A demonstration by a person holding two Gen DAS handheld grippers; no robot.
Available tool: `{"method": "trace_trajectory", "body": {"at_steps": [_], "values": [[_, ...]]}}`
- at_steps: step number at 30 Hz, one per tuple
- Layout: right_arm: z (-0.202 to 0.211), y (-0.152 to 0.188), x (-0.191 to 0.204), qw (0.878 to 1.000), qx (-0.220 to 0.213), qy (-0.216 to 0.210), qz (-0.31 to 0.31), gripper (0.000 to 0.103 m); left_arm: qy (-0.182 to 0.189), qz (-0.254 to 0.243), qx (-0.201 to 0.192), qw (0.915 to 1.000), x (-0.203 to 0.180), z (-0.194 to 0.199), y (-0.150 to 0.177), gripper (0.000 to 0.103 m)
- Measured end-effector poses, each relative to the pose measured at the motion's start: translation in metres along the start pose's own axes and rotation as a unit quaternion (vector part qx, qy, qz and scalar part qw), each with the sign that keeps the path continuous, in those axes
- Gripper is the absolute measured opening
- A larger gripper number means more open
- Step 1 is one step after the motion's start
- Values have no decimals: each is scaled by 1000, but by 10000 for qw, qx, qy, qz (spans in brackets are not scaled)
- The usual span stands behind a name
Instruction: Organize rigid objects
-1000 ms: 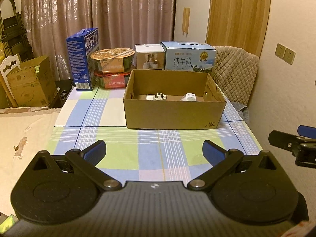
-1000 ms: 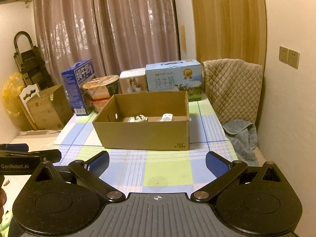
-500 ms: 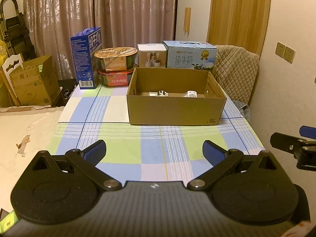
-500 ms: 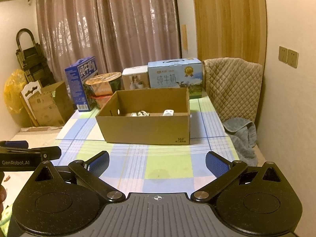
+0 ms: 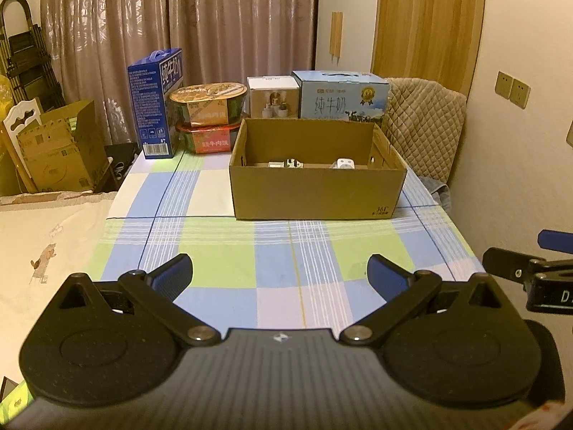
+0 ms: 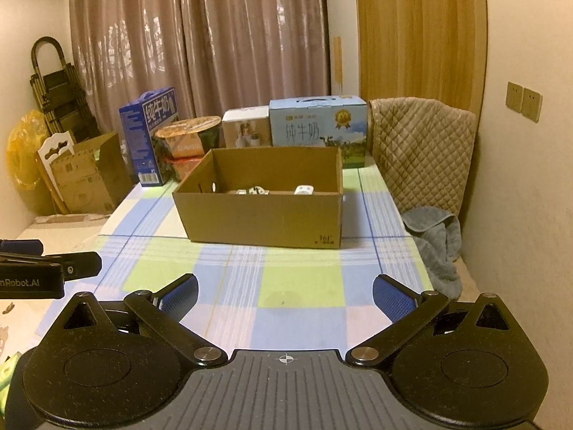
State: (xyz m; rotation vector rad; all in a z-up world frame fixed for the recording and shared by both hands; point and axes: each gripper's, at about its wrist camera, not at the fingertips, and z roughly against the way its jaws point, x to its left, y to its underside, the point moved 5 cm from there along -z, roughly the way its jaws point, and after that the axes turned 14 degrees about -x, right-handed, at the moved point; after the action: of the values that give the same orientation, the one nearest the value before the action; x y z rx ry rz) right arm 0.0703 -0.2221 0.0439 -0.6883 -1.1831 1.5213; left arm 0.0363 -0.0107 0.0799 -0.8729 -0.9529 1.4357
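Since the earlier frames, both grippers are being drawn back from the open brown cardboard box point(image 5: 317, 193). Left gripper point(image 5: 279, 274) and right gripper point(image 6: 284, 292) are being held wide, empty. White plug adapters point(image 5: 286, 163) are lying inside, apparently already sorted.

Both wrist cameras sit low above the checked tablecloth point(image 5: 279, 265), facing 12 o'clock toward the distant cardboard box point(image 5: 317, 190) point(image 6: 261, 215). The right view stands rightward; both share box and curtains point(image 6: 200, 36).
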Motion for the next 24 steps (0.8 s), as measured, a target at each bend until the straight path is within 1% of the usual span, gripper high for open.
{"method": "trace_trajectory", "body": {"at_steps": [6, 14, 24], "values": [[1, 2, 0, 10000, -2, 11, 3, 101, -59, 70, 31, 10000, 3, 3, 5, 102], [2, 2, 1, 10000, 1, 2, 8, 101, -46, 75, 14, 10000, 3, 4, 5, 102], [0, 5, 0, 10000, 35, 37, 9, 101, -19, 90, 109, 9999, 3, 1, 12, 102]]}}
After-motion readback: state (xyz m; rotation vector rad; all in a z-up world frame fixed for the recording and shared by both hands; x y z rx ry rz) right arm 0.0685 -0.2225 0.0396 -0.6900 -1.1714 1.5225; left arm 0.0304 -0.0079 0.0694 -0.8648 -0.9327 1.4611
